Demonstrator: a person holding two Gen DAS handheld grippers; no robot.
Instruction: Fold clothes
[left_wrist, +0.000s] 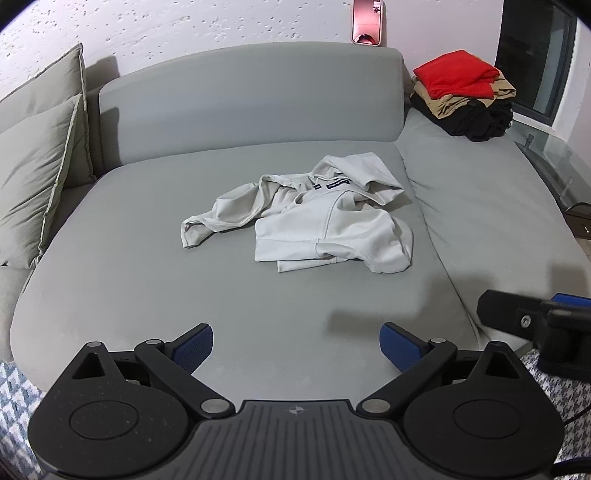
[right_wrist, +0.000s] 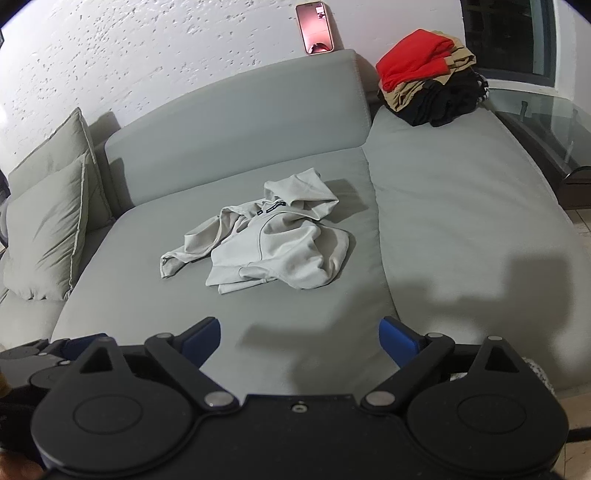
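Observation:
A pale grey hooded sweatshirt (left_wrist: 325, 221) (right_wrist: 273, 243) lies crumpled in the middle of the grey sofa seat (left_wrist: 147, 288), hood toward the backrest, one sleeve trailing left. My left gripper (left_wrist: 295, 349) hovers open over the seat's front edge, well short of the garment, nothing between its blue pads. In the right wrist view my right gripper (right_wrist: 299, 341) is open too, equally far back from the sweatshirt. The right gripper's black body (left_wrist: 532, 321) shows at the right edge of the left wrist view.
A stack of folded clothes, red on top of tan and black (left_wrist: 461, 92) (right_wrist: 428, 77), sits at the back right of the sofa. Two grey cushions (left_wrist: 33, 177) lean at the left. A phone (right_wrist: 314, 27) stands on the backrest. A glass table (right_wrist: 546, 122) flanks the right side.

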